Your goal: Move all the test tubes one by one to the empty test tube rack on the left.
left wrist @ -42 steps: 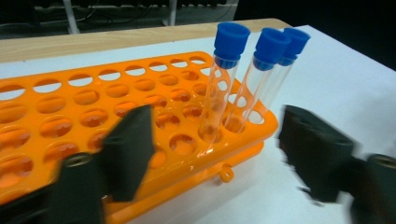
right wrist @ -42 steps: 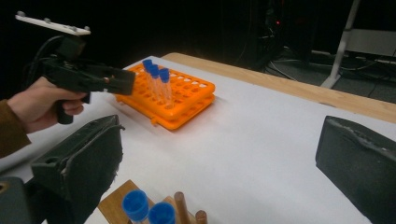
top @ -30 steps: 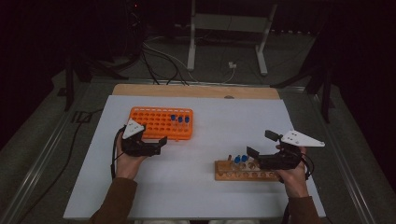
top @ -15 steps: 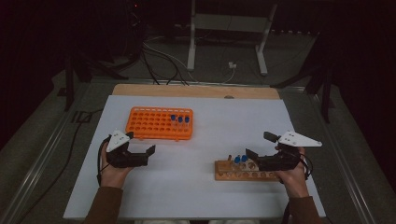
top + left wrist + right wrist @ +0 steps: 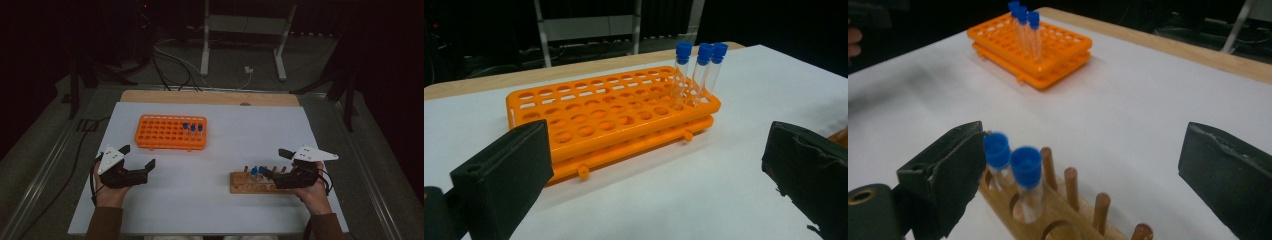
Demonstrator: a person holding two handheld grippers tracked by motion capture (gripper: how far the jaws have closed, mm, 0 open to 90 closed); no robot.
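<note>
Wooden rack (image 5: 252, 182): near worktop (image 5: 220, 205) front edge, holding two blue-capped tubes (image 5: 1018, 172).
Right hand-held gripper (image 5: 272, 162): jaws wide, closing slightly, tubes between, untouched.
Left hand-held gripper (image 5: 137, 156): wide, empty.
Orange rack (image 5: 171, 132): well apart, three tubes (image 5: 700, 70).

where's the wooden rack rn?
High view: wooden rack lies near the table's front right, right gripper at its right end, orange rack farther back left.

The left gripper (image 5: 137, 157) has drawn back from the orange rack (image 5: 171, 132); the right gripper's (image 5: 272, 163) jaws have just been closing slightly.
</note>
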